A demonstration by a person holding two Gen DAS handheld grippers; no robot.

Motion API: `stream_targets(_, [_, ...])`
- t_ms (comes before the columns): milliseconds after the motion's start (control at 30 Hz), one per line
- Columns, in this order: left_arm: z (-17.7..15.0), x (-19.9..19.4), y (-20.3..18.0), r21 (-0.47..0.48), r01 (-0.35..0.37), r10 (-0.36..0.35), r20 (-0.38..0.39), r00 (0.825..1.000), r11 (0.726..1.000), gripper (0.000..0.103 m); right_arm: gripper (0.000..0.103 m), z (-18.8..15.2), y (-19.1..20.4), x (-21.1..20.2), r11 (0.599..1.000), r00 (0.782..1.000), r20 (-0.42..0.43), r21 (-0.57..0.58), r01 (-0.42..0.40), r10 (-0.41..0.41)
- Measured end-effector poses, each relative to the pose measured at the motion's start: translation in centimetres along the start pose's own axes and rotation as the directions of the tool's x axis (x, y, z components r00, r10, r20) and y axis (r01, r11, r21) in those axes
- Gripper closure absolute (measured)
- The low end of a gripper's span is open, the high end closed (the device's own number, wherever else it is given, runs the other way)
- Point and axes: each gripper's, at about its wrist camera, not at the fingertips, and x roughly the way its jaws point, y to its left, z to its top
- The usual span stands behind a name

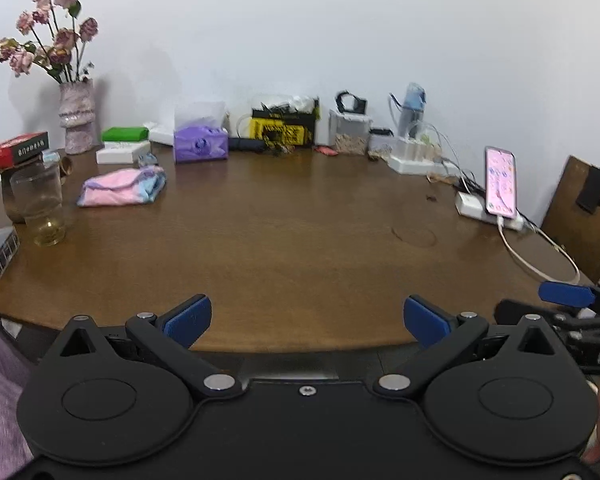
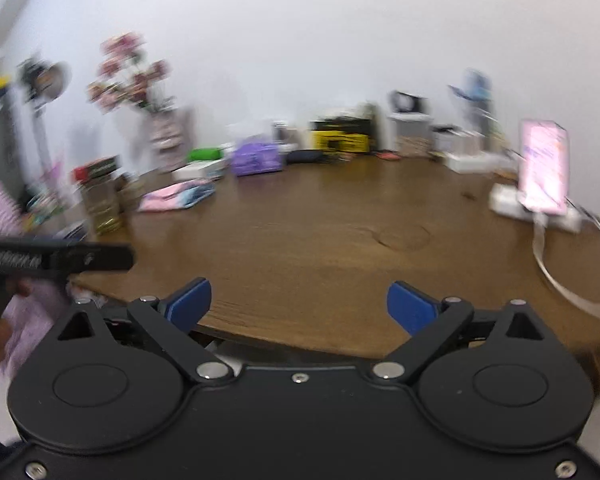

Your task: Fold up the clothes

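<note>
Folded pink and light-blue cloth (image 1: pixel 121 186) lying on the far left part of the brown wooden table (image 1: pixel 300 248), just in front of the white boxes (image 1: pixel 123 152) and near the purple tissue pack (image 1: pixel 200 144). Well apart from it, at the near edge of the table, left gripper (image 1: pixel 307 320) spread wide with nothing between the blue pads (image 1: pixel 190 319); right gripper (image 2: pixel 299 306) likewise spread wide and empty, its view smeared by blur. Beside the cloth to the left, a clear glass (image 1: pixel 40 204) with a little yellowish liquid at the bottom, next to a dark jar topped by a red box (image 1: pixel 17 149). Behind, a pale vase (image 1: pixel 76 118) holding dried pink roses (image 1: pixel 48 28). Along the wall, a clear lidded container (image 1: pixel 350 132) filled partway with something beige and grainy, contents otherwise hard to tell. At right, a lit phone (image 1: pixel 500 182) propped upright on a white charger block (image 1: pixel 476 206).
</note>
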Motion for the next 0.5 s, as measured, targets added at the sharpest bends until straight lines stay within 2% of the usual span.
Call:
stream_targets(167, [-0.7,-0.7,0.6,-0.059,-0.027,0.027,-0.005,1.000,0.998,0.000,0.005,-1.0,1.7,-1.5,0.999,0.999,-0.049,0.029,0.024,-0.022])
stream_targets(267, [-0.8,-0.8,1.2,-0.107,-0.030,0.029,-0.008,1.000,0.994,0.000,0.005,-0.5,2.5,-1.6,1.000,0.999,-0.033,-0.015,0.026,-0.026])
stream_targets(500, [-0.5,-1.0,1.0,-0.078,-0.017,0.017,0.007,1.000,0.997,0.000,0.005,-0.1,3.2,-1.2,0.999,0.999,-0.016,-0.037,0.030,-0.031])
